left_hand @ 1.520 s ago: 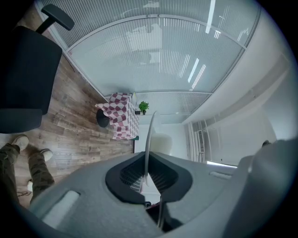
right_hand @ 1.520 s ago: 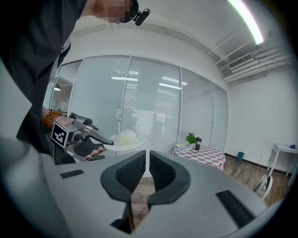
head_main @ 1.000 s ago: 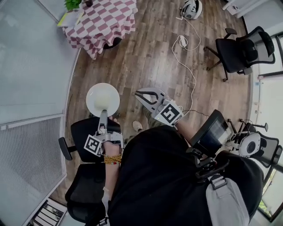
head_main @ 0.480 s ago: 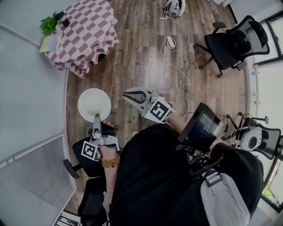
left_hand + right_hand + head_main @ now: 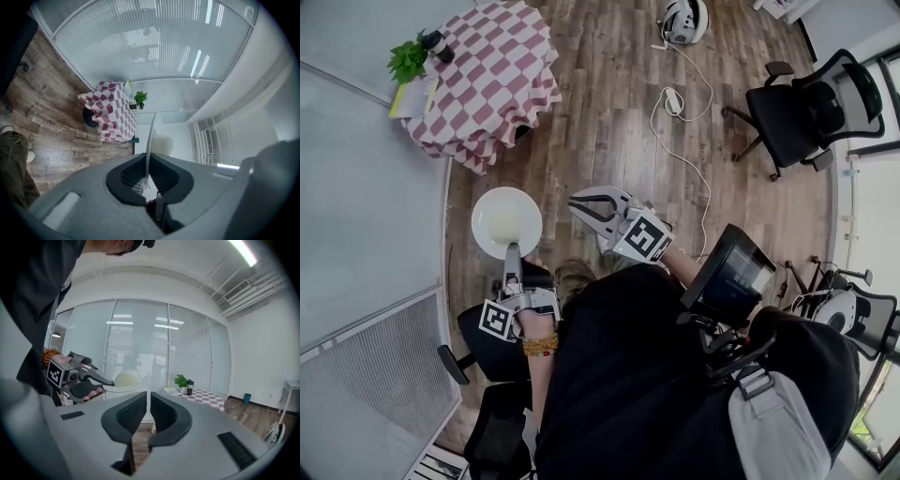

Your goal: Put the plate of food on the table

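The plate [image 5: 506,221] of food is clamped by its rim between the left gripper [image 5: 508,250] fingers (checkered tabletop [image 5: 487,66] well beyond the fingertips). The right gripper [image 5: 586,208] fingers are set narrow, with nothing between them.

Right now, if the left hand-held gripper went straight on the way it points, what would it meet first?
Past the plate it grips, probably the checked table, though it may pass just above the tabletop.
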`<state>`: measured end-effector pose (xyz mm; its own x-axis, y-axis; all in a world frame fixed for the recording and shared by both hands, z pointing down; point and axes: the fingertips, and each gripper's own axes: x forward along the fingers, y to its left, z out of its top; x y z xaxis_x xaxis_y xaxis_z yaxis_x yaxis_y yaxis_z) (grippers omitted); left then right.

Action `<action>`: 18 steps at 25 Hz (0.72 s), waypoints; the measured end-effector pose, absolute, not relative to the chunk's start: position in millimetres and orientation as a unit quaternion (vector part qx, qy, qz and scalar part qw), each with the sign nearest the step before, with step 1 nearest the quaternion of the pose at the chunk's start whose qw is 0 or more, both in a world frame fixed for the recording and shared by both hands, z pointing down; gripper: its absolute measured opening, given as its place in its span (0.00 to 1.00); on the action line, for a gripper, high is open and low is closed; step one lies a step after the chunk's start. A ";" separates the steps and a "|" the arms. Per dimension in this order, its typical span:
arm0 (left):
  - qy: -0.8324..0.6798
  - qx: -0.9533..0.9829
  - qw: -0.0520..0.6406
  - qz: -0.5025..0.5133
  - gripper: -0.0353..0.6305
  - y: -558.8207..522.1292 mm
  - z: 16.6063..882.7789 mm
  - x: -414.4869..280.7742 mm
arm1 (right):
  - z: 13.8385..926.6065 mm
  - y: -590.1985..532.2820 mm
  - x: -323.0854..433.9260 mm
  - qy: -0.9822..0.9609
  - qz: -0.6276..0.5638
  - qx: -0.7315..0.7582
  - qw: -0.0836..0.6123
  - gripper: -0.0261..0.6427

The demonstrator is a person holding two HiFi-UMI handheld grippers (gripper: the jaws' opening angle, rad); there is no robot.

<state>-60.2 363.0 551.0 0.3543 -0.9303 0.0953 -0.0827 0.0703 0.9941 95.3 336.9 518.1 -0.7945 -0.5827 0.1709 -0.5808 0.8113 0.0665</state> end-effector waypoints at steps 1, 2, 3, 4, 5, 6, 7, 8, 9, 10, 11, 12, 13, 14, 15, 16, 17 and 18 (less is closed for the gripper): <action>-0.438 0.578 0.587 -0.361 0.08 361.0 550.9 -57.5 | 519.0 334.5 97.1 -0.948 -0.006 0.305 0.094 0.06; -0.435 0.579 0.588 -0.359 0.08 358.5 551.2 -53.9 | 519.8 332.6 100.0 -0.948 -0.007 0.304 0.097 0.06; -0.432 0.582 0.590 -0.355 0.08 354.9 552.3 -50.3 | 520.4 330.1 103.0 -0.947 -0.008 0.305 0.099 0.06; -0.429 0.585 0.592 -0.351 0.08 349.7 554.0 -48.3 | 520.8 326.3 104.9 -0.946 -0.006 0.309 0.099 0.06; -0.428 0.586 0.595 -0.347 0.08 343.2 555.9 -48.7 | 521.5 320.6 104.3 -0.945 -0.003 0.312 0.098 0.06; -0.427 0.585 0.597 -0.346 0.08 335.9 557.5 -51.6 | 522.8 313.8 101.1 -0.945 -0.002 0.313 0.099 0.06; -0.427 0.584 0.598 -0.345 0.08 328.3 559.1 -56.3 | 524.2 306.5 96.4 -0.945 -0.002 0.312 0.099 0.06; -0.427 0.583 0.600 -0.345 0.08 320.4 560.9 -61.3 | 525.4 299.3 91.7 -0.945 -0.002 0.312 0.099 0.06; -0.425 0.583 0.601 -0.344 0.08 311.9 563.3 -65.4 | 526.3 291.8 88.2 -0.944 -0.001 0.314 0.100 0.06; -0.422 0.583 0.604 -0.343 0.08 302.6 566.1 -68.4 | 526.9 284.0 86.4 -0.942 -0.001 0.319 0.102 0.06; -0.418 0.582 0.608 -0.341 0.08 292.7 569.2 -70.7 | 527.3 275.8 85.4 -0.940 -0.001 0.326 0.105 0.06; -0.414 0.581 0.614 -0.337 0.08 282.7 571.9 -73.4 | 527.2 267.4 84.3 -0.936 0.000 0.334 0.109 0.06; -0.411 0.581 0.618 -0.333 0.08 272.8 573.8 -77.1 | 526.4 259.2 82.2 -0.933 0.001 0.341 0.112 0.06; -0.409 0.583 0.621 -0.328 0.08 262.8 574.8 -81.5 | 525.1 251.3 79.1 -0.931 0.000 0.346 0.114 0.06; -0.406 0.587 0.622 -0.323 0.08 252.2 574.7 -86.0 | 523.3 243.4 75.3 -0.929 0.000 0.351 0.115 0.06; -0.403 0.592 0.621 -0.319 0.08 240.9 574.0 -90.6 | 521.5 235.0 71.4 -0.928 0.000 0.355 0.116 0.06; -0.401 0.596 0.620 -0.316 0.08 229.4 573.1 -94.9 | 519.5 226.0 67.5 -0.926 0.001 0.358 0.117 0.06; -0.398 0.599 0.620 -0.313 0.08 217.9 572.0 -99.2 | 517.5 216.3 63.3 -0.925 0.001 0.362 0.117 0.06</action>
<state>-99.2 217.9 572.0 0.4864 -0.8656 0.1193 -0.0890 0.0867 0.9923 63.3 216.3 517.5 -0.7108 -0.6686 0.2184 -0.6693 0.7384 0.0823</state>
